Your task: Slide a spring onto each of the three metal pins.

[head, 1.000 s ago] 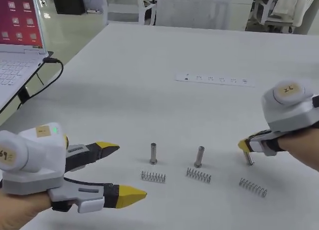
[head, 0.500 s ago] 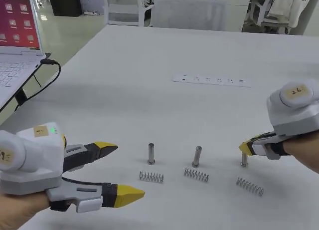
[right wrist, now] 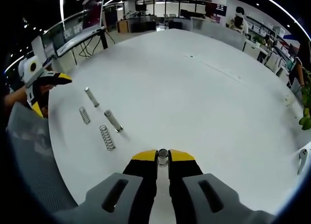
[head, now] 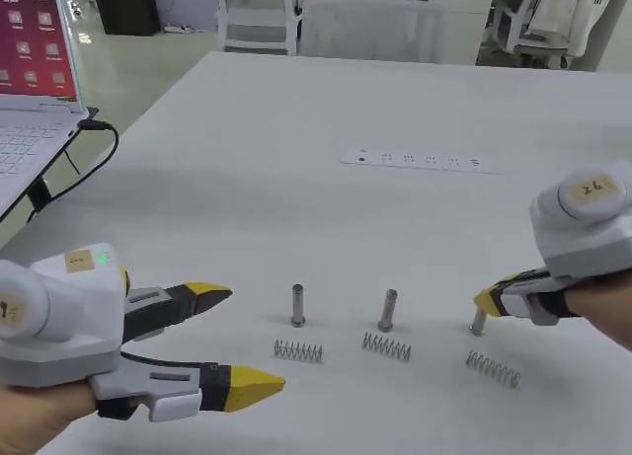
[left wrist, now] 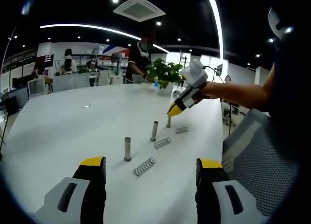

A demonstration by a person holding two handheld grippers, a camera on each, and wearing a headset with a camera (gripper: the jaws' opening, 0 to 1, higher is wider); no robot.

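Three metal pins stand in a row on the white table: left pin point(head: 297, 305), middle pin point(head: 387, 310), right pin point(head: 478, 323). A spring lies in front of each: point(head: 298, 351), point(head: 386, 347), point(head: 492, 369). My right gripper point(head: 484, 299) is shut on the top of the right pin, whose head shows between the yellow tips point(right wrist: 163, 156). My left gripper point(head: 242, 339) hangs open at the lower left, short of the left pin point(left wrist: 127, 148) and its spring point(left wrist: 144, 166), with nothing between its fingers.
A white power strip point(head: 420, 161) lies further back on the table. A laptop point(head: 30, 90) with a black cable point(head: 99, 144) sits at the left edge. Chairs stand beyond the far edge. A plant point(left wrist: 163, 72) and people are in the background.
The head camera has shifted a little. My right gripper stays shut on the right pin and sits slightly lower. The left gripper, other pins and springs have not moved.
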